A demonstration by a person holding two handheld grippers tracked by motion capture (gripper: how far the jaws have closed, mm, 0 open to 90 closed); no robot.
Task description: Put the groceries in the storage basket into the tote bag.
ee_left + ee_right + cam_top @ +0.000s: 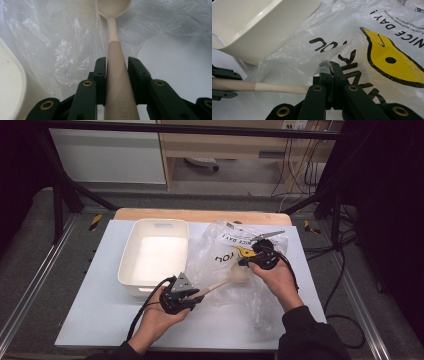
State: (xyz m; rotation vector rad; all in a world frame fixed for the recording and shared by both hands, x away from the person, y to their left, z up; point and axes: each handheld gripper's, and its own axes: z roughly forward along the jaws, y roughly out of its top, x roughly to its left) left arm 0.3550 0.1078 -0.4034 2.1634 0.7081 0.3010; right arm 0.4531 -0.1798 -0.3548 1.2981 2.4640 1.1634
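Observation:
A beige spoon (218,285) lies level over the table, and my left gripper (198,294) is shut on its thick handle (117,75). The spoon's bowl (113,7) reaches into the mouth of a clear plastic bag (235,245) printed with black letters and a yellow figure (392,60). My right gripper (246,261) is shut on a fold of the bag's film (325,62) just above the spoon's thin shaft (279,87), holding that edge up. The left gripper's jaws show at the left edge of the right gripper view.
A white rectangular tub (129,255) stands left of the bag, close to the left gripper, with its wall (249,37) near the spoon. A pale mat (100,320) covers the table. Black frame poles and cables surround it.

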